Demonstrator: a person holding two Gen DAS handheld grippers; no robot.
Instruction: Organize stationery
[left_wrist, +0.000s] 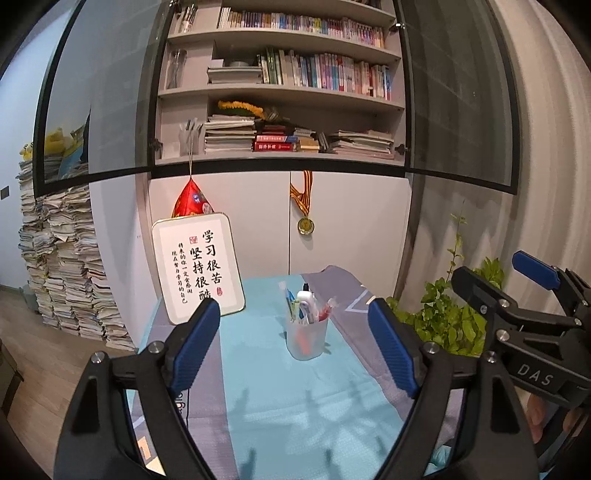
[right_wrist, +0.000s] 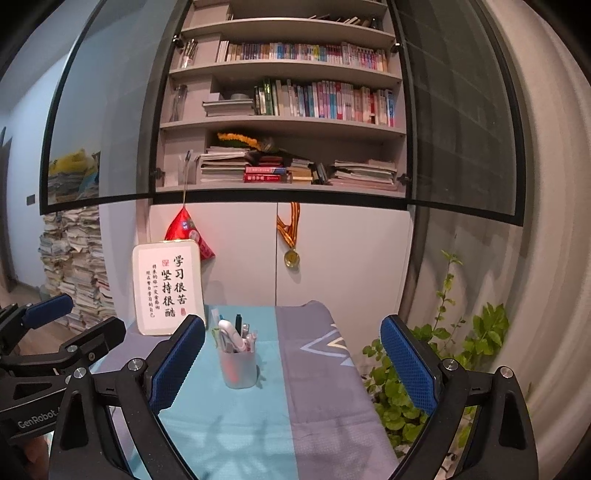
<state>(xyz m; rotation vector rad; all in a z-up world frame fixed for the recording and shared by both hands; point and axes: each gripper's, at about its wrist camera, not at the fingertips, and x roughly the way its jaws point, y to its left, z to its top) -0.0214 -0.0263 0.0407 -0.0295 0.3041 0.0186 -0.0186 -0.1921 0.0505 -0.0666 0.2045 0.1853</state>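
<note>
A translucent pen cup stands upright near the middle of the table, on the teal part of the cloth. Several pens, a white correction tape and other stationery stick out of its top. My left gripper hovers well in front of the cup, its blue pads wide apart and nothing between them. My right gripper also hangs back from the cup, open and empty. Each gripper shows at the edge of the other's view: the right gripper and the left gripper.
A framed calligraphy sign leans at the table's back left. A green potted plant stands to the right of the table. Behind are white cabinet doors with a medal, open bookshelves and a tall paper stack at left.
</note>
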